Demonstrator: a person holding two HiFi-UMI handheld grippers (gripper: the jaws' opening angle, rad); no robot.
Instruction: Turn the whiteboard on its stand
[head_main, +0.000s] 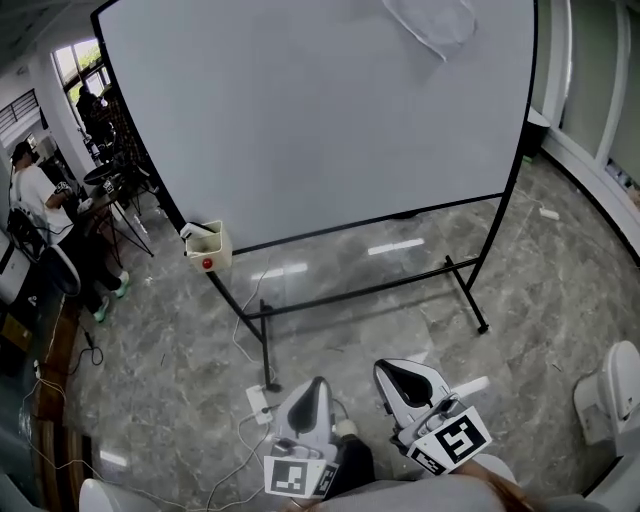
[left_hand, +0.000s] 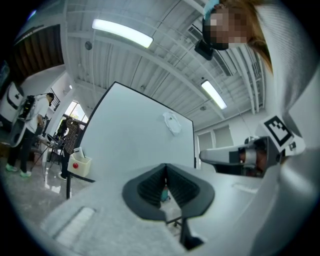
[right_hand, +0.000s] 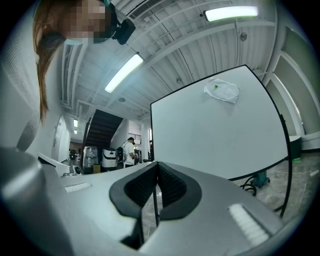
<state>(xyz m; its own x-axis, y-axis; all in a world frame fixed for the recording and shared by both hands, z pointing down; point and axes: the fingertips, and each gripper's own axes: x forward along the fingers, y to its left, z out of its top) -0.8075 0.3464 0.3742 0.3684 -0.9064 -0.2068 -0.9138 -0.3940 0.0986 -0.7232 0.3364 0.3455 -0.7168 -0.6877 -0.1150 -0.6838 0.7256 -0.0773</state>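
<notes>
Shut tight and empty, left tool (head_main: 316, 388) and right tool (head_main: 396, 374) side by side, low over the grey floor (head_main: 180, 380); well ahead, untouched, whiteboard (head_main: 320, 110) on black stand (head_main: 360, 293), cloth (head_main: 430, 25) near its top edge, cream box (head_main: 208, 246) at lower left corner.

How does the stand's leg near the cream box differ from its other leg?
The box-side leg holds the cream box on its upright; the other leg holds nothing. A white power strip lies at the foot of the box-side leg; none lies at the foot of the other leg. Both legs are thin and black, and both support the whiteboard.
</notes>
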